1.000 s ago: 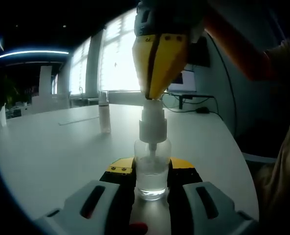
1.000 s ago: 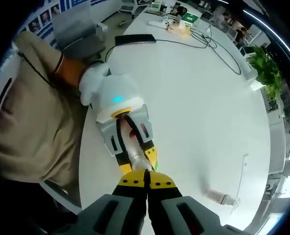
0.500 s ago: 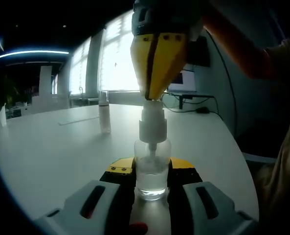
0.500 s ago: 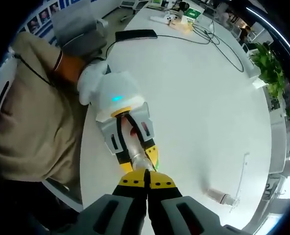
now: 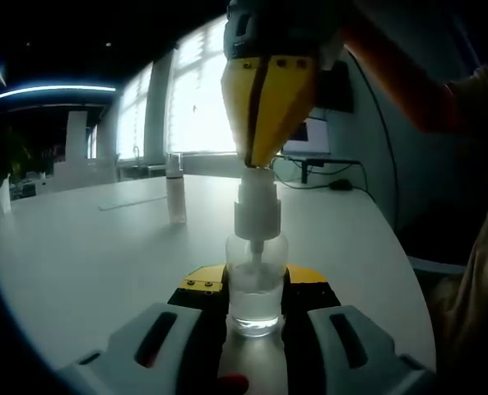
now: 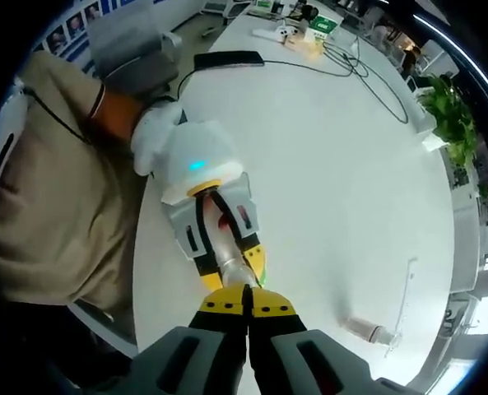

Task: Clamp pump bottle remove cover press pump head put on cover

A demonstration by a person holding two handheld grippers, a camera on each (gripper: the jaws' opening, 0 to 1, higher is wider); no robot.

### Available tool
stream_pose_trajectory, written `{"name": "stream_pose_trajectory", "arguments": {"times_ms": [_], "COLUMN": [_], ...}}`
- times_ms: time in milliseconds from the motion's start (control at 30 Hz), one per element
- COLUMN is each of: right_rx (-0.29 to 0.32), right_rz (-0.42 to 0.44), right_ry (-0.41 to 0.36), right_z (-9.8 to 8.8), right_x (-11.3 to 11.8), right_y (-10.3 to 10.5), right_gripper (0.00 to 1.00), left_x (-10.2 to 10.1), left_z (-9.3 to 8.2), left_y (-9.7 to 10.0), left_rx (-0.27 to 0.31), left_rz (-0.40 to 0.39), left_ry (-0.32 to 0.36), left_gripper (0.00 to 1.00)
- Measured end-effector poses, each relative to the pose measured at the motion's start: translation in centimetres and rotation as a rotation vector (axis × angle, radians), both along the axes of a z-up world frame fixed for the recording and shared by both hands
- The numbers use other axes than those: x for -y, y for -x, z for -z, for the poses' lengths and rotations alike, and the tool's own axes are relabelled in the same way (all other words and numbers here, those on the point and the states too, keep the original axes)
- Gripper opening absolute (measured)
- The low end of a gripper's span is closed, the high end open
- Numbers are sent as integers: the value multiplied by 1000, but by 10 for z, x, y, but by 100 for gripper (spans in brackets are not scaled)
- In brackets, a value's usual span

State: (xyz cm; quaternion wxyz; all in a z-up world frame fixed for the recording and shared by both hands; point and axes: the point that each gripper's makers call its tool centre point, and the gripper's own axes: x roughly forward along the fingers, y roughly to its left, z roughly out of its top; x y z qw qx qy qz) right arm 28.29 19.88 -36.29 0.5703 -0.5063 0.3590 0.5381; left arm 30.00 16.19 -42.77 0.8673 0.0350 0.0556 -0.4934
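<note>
Pump bottle (image 5: 256, 288) clamped between left gripper (image 5: 256, 290) fingers, closed right gripper (image 5: 258, 156) fingers atop pump head (image 5: 257, 206).

A big white worktop (image 5: 79, 247) fills the room. Bright windows (image 5: 198, 99) glow behind it. A green plant (image 6: 451, 115) stands by its edge.

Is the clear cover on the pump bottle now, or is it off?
Off: the cover stands apart on the table, and the pump head is bare.
</note>
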Motion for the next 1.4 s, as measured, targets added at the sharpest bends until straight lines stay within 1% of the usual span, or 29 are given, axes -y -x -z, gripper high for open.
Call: {"name": "stream_pose_trajectory", "arguments": {"times_ms": [167, 500, 800, 1400], "right_rx": [6, 58, 57, 64], "right_rz": [2, -18, -2, -20], "right_ry": [-21, -22, -55, -30], "right_z": [-2, -5, -5, -5], "right_x": [0, -1, 1, 1], "right_y": [0, 0, -1, -1], "right_gripper": [0, 0, 0, 0], "left_x": [0, 0, 1, 1], "left_z": [0, 0, 0, 0], "left_y": [0, 1, 0, 0], "left_rx": [0, 0, 1, -1], "left_rz": [0, 0, 0, 0], "left_ry": [0, 1, 1, 2], "left_gripper": [16, 16, 16, 16]}}
